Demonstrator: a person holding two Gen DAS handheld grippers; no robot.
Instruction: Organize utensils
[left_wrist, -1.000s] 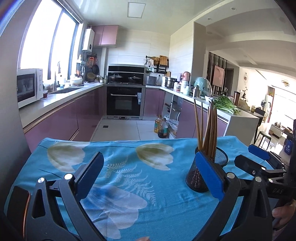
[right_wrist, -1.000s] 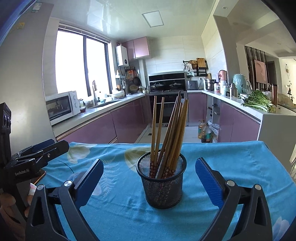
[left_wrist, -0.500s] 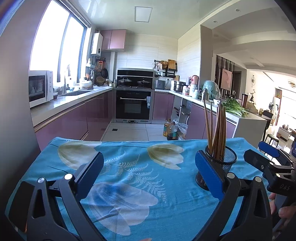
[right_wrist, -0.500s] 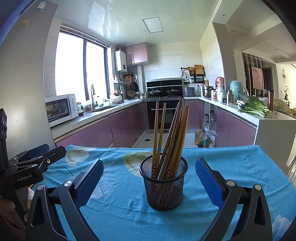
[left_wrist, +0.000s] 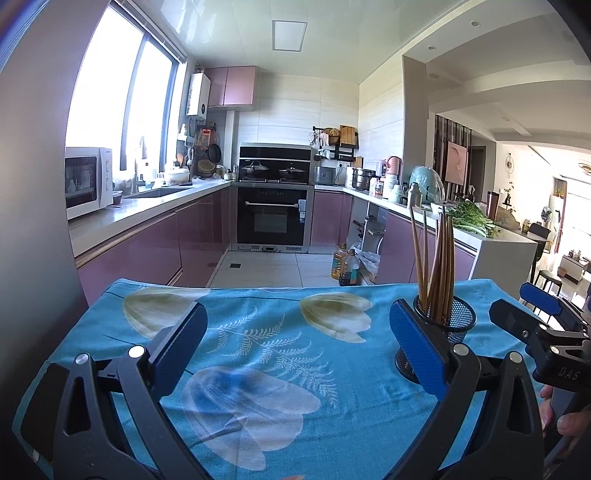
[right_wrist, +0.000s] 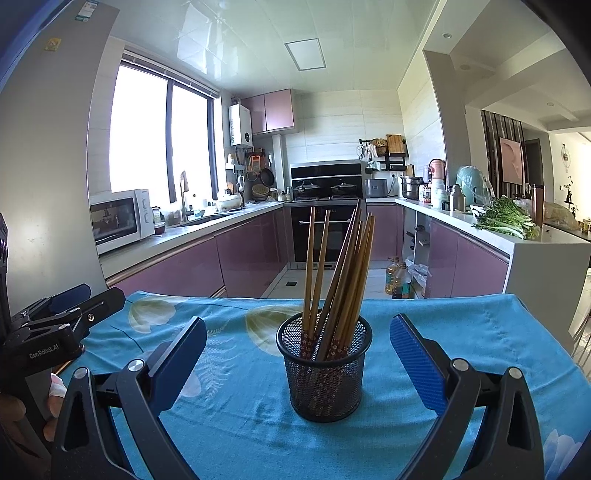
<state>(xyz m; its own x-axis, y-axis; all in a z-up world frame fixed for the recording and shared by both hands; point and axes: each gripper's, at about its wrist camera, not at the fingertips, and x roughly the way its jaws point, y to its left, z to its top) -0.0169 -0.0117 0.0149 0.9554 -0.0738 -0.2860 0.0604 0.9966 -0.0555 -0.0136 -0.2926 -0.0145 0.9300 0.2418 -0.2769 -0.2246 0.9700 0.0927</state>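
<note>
Two grippers are hovering wide apart and holding nothing over the blue flowered tablecloth (right_wrist: 461, 325).
Several wooden chopsticks (right_wrist: 343, 273) are standing upright and leaning together in a black mesh holder (right_wrist: 324, 373) that is sitting on the cloth, directly ahead of the right gripper (right_wrist: 298, 363) and between its spread blue pads. Over in the left wrist view, the left gripper (left_wrist: 298, 356) is facing bare cloth, with the holder (left_wrist: 448, 321) showing just behind its right-hand pad. Each gripper is appearing at the edge of the other's view, with a hand (left_wrist: 569, 419) gripping its handle.
</note>
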